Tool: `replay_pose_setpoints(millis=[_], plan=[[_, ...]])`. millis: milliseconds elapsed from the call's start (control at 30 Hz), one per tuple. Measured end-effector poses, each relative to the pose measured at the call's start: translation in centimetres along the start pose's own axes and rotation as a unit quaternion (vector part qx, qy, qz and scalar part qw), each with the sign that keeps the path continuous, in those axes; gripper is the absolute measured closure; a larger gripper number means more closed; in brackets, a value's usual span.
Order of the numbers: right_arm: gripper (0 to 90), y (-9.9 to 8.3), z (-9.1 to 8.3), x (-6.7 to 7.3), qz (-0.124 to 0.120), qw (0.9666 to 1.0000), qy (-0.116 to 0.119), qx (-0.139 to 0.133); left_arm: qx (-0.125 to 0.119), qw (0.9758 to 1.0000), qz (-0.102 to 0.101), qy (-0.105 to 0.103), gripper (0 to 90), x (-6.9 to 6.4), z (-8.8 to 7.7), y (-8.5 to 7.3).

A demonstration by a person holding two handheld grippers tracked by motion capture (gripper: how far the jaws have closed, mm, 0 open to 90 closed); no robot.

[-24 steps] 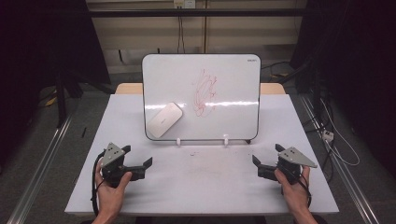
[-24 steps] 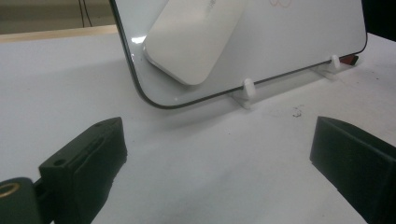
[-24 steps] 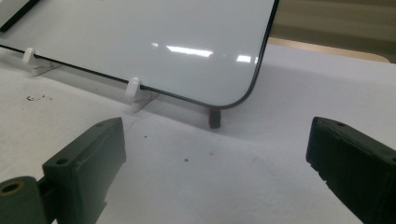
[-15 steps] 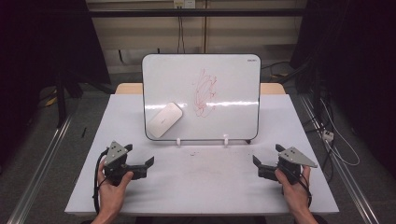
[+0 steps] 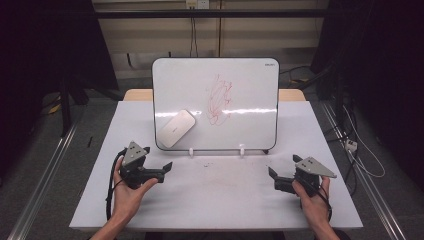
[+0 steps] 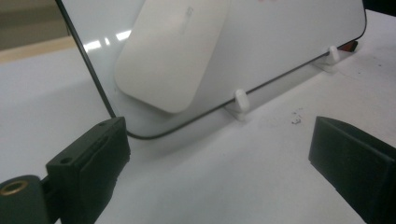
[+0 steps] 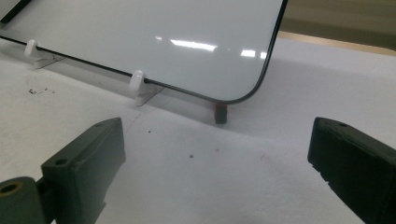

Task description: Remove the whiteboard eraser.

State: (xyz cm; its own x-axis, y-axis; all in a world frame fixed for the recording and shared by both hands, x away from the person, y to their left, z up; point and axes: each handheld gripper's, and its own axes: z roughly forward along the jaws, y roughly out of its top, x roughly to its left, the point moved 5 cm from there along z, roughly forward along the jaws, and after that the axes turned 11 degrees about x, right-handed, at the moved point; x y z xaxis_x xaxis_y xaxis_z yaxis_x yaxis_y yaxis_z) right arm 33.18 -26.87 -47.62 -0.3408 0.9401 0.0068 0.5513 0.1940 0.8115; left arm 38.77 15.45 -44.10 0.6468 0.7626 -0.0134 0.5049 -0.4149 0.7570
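White eraser (image 5: 176,128) sits lower left on the board (image 5: 240,80); my left gripper (image 5: 165,169) and right gripper (image 5: 272,176), both jaws apart and empty, should probably approach it square-on.

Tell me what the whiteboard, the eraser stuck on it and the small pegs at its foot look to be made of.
Whiteboard: glossy coated panel, since lamps mirror on it; thin dark rim.
Eraser: smooth matte off-white shell, probably plastic.
Pegs: white, rounded, likely moulded plastic.

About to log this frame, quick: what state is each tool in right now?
Left tool: open, holding nothing.
Right tool: open, holding nothing.
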Motion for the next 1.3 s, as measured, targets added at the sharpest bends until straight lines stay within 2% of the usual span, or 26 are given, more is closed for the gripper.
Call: replay_pose_setpoints(millis=[67,133,167,200,433,533,567,600,633,733,767,800,833,900,967,1100,1167,1267,1300], plan=[[4.1,0.0,0.0,0.0,0.000,1.0000,0.000,0.001,0.004,0.9999,0.014,0.006,5.2,0.0,0.2,0.7],[4.1,0.0,0.1,0.1,-0.002,1.0000,-0.001,0.002,0.006,0.9998,0.017,0.008,5.0,-0.1,0.5,1.3],[4.2,0.0,0.1,0.1,-0.002,1.0000,0.000,0.002,0.013,0.9995,0.027,0.009,4.9,-0.1,0.9,1.8],[4.2,0.0,0.1,0.1,-0.003,1.0000,0.000,0.002,0.019,0.9994,0.027,0.008,4.9,0.0,1.1,2.0],[4.0,0.0,0.1,0.2,-0.004,1.0000,0.003,0.002,0.018,0.9982,0.053,0.023,6.0,-0.2,1.8,3.9],[4.0,0.0,0.1,0.0,-0.002,1.0000,0.002,0.002,0.033,0.9954,0.079,0.042,6.5,0.0,2.0,4.7],[4.0,0.0,0.1,0.0,-0.002,1.0000,0.003,0.002,0.037,0.9948,0.085,0.042,6.5,0.0,2.1,5.0],[4.0,0.0,0.1,0.0,-0.001,1.0000,0.003,0.002,0.032,0.9949,0.084,0.045,6.6,0.0,2.3,5.3],[4.0,0.0,0.1,0.0,-0.001,1.0000,0.002,0.002,0.034,0.9941,0.088,0.053,6.9,0.0,2.5,5.6],[4.0,0.0,0.2,0.2,-0.004,1.0000,0.005,0.003,0.033,0.9900,0.114,0.076,7.3,0.0,3.1,6.4],[4.0,0.0,0.2,0.2,-0.006,1.0000,0.006,0.003,0.026,0.9897,0.115,0.081,7.7,0.0,3.4,6.7],[4.0,0.0,0.2,0.3,-0.007,0.9999,0.007,0.003,0.034,0.9874,0.128,0.086,7.8,0.0,3.4,7.0],[4.0,0.0,0.2,0.3,-0.008,0.9999,0.007,0.003,0.030,0.9871,0.129,0.090,8.0,-0.1,3.6,7.3],[3.9,0.0,0.2,0.2,-0.008,0.9999,0.007,0.004,0.035,0.9835,0.149,0.097,8.3,-0.3,3.8,7.8],[3.9,-0.1,0.2,0.2,-0.006,0.9999,0.007,0.005,0.028,0.9801,0.164,0.109,10.9,-0.4,4.1,8.4],[4.0,0.0,0.3,0.1,-0.006,0.9999,0.008,0.006,0.027,0.9812,0.163,0.100,12.8,-0.7,5.0,8.7],[4.0,-0.1,0.3,0.2,-0.008,0.9999,0.008,0.007,0.029,0.9794,0.170,0.104,14.4,-0.6,5.4,8.7],[4.0,-0.1,0.2,0.2,-0.008,0.9999,0.007,0.006,0.034,0.9793,0.171,0.103,17.1,-0.6,5.9,8.6],[3.9,-0.1,0.2,0.2,-0.007,0.9999,0.007,0.006,0.039,0.9784,0.174,0.104,16.4,-0.5,6.0,8.6]])
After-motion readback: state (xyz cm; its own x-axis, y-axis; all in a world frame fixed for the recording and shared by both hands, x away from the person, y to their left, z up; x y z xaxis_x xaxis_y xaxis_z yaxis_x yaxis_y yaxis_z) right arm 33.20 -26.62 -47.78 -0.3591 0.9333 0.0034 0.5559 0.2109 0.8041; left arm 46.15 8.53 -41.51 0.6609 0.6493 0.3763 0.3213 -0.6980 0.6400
